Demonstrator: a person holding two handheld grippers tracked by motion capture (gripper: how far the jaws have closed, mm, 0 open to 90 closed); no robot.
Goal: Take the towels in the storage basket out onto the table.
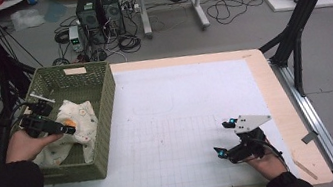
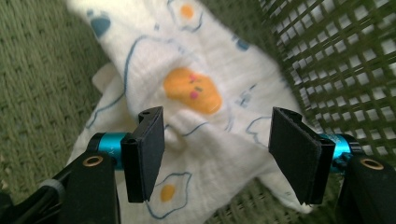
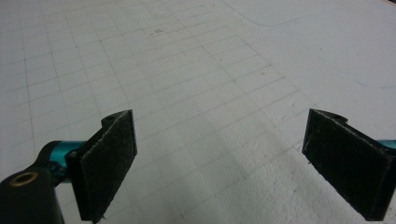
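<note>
Reaching into the green basket (image 1: 103,91) at the left of the high view, I am bringing my left gripper (image 2: 217,144) down over the egg-print cloth (image 2: 201,70), which is lying crumpled on the basket floor against the near-right wall. My left fingers (image 2: 149,149) are standing wide apart, one on each side of a raised fold, not yet pressing it. To do this well, I judge I should be sinking lower so both pads straddle that fold, then pinching fabric only, clear of the mesh. My right gripper (image 1: 232,137) is waiting at the lower right over the gridded counter (image 1: 184,121), fingers apart and holding nothing. Counting: one cloth, one basket, two grippers.
</note>
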